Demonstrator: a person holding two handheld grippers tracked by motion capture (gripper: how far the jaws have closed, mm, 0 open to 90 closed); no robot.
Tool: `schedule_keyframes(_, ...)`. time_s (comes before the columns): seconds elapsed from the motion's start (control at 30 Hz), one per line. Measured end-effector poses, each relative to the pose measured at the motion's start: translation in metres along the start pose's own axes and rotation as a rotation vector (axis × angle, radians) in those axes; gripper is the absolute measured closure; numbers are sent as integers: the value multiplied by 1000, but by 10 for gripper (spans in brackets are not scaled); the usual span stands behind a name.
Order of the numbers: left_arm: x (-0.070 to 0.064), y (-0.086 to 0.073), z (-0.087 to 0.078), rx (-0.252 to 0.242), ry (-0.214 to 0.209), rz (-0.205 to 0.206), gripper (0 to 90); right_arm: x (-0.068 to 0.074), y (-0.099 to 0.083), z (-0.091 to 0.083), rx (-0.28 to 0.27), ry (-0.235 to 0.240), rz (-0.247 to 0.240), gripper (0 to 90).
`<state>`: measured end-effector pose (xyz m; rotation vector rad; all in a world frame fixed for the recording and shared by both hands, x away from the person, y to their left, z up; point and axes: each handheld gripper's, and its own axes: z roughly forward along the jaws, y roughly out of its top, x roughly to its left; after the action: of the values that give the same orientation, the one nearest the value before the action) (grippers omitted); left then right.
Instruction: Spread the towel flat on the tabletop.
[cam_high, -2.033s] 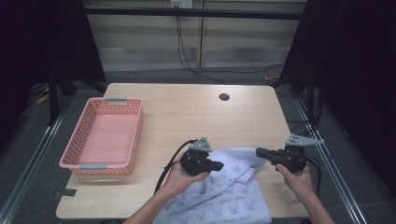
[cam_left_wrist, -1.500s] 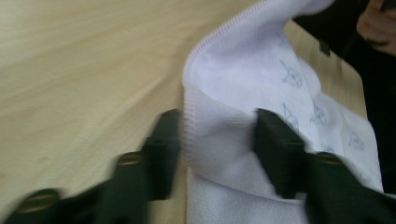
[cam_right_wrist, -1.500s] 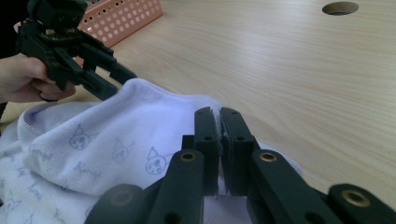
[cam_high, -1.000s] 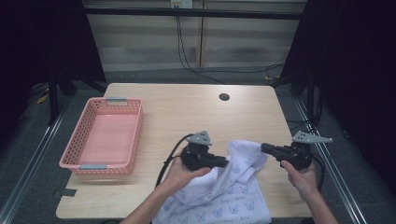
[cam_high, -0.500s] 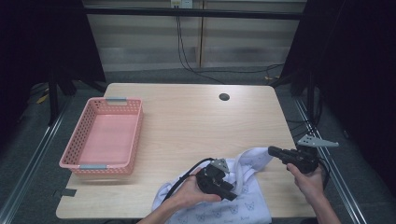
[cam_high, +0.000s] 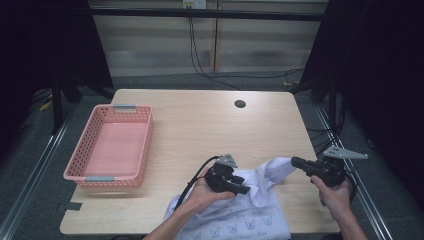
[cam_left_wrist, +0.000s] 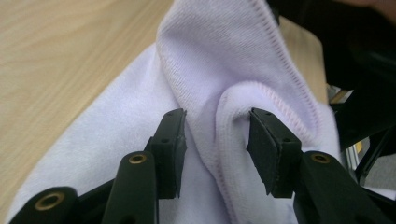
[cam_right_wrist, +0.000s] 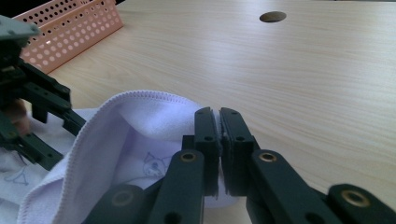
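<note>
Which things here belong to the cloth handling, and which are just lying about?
In the job:
- white cloth with small printed faces
- right gripper, jaws shut on the cloth's edge
- left gripper, jaws open around a fold of the cloth

Lying about:
- pink basket, apart from the cloth
- round hole in the table

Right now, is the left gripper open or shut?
Open: the left gripper has its jaws apart, with a fold of the white towel between them, not yet pinched.
</note>
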<state>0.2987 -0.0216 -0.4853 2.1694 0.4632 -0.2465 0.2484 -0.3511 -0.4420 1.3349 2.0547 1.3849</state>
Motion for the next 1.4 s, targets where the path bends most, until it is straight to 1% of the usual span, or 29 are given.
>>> schedule_keyframes(0.03, 0, -1, 3, 5, -9, -3, 566, 0, 0, 0, 1, 3, 0, 870)
schedule_keyframes(0.07, 0, -1, 5, 4, -43, 2, 617, 1, 1, 1, 1, 6, -4, 870)
schedule_keyframes(0.1, -4, -1, 6, 8, -46, 30, 697, 1, 1, 1, 4, 4, -6, 870)
schedule_keyframes(0.13, -5, -1, 6, 7, -55, 47, 806, 1, 2, 2, 3, 7, -7, 870)
schedule_keyframes(0.17, -7, -1, 3, -8, -38, 55, 843, 1, 3, 2, 0, 6, -7, 870)
schedule_keyframes(0.2, -7, 0, -1, -47, -29, 44, 861, 1, 3, 2, -4, 5, -5, 870)
schedule_keyframes(0.23, -5, 1, -8, -87, -37, 27, 863, 0, 4, 1, -8, 5, -3, 871)
schedule_keyframes(0.27, -4, 3, -16, -119, -35, 23, 864, 0, 5, -1, -12, 4, -4, 871)
schedule_keyframes(0.3, -3, 6, -26, -150, -14, 23, 864, -1, 6, -3, -21, 1, -3, 871)
schedule_keyframes(0.37, 0, 10, -48, -211, -6, 11, 864, -3, 10, -8, -35, -10, -2, 871)
schedule_keyframes(0.47, 5, 21, -84, -282, 63, 32, 864, -8, 20, -20, -84, -29, 3, 871)
schedule_keyframes(0.5, 6, 26, -99, -312, 95, 33, 864, -9, 25, -25, -102, -35, 0, 871)
schedule_keyframes(0.57, 8, 32, -118, -343, 124, 40, 865, -10, 34, -33, -133, -39, -1, 872)
schedule_keyframes(0.6, 9, 35, -127, -365, 147, 45, 865, -10, 38, -37, -143, -48, -11, 871)
schedule_keyframes(0.63, 10, 39, -138, -393, 158, 40, 866, -9, 44, -40, -152, -48, -15, 872)
schedule_keyframes(0.67, 11, 41, -144, -398, 170, 46, 866, -9, 50, -44, -168, -57, -27, 872)
schedule_keyframes(0.8, 11, 53, -174, -436, 248, 70, 867, -5, 77, -55, -212, -62, -60, 872)
schedule_keyframes(0.87, 12, 60, -192, -487, 280, 70, 866, -1, 95, -60, -248, -65, -80, 872)
schedule_keyframes(0.9, 13, 62, -198, -499, 296, 70, 867, 1, 107, -64, -267, -59, -94, 872)
schedule_keyframes(0.97, 16, 67, -212, -525, 321, 72, 867, 4, 123, -66, -287, -58, -112, 872)
schedule_keyframes(1.07, 22, 75, -225, -537, 384, 74, 867, 6, 148, -60, -302, -51, -141, 872)
schedule_keyframes(1.1, 26, 77, -229, -553, 408, 63, 867, 7, 156, -55, -302, -49, -147, 872)
schedule_keyframes(1.13, 29, 79, -232, -563, 419, 56, 867, 8, 165, -49, -298, -47, -153, 872)
schedule_keyframes(1.2, 40, 83, -239, -557, 464, 41, 867, 7, 178, -38, -302, -40, -152, 871)
schedule_keyframes(1.23, 47, 85, -243, -564, 483, 25, 867, 5, 186, -31, -300, -33, -151, 871)
schedule_keyframes(1.27, 54, 86, -246, -571, 483, 6, 867, 4, 192, -24, -303, -31, -153, 871)
schedule_keyframes(1.33, 68, 89, -250, -546, 521, -14, 865, -1, 205, -4, -296, -23, -146, 871)
schedule_keyframes(1.37, 79, 90, -249, -533, 542, -39, 864, -3, 209, 4, -287, -22, -141, 871)
schedule_keyframes(1.4, 85, 91, -249, -523, 562, -50, 859, -7, 213, 19, -268, -23, -129, 870)
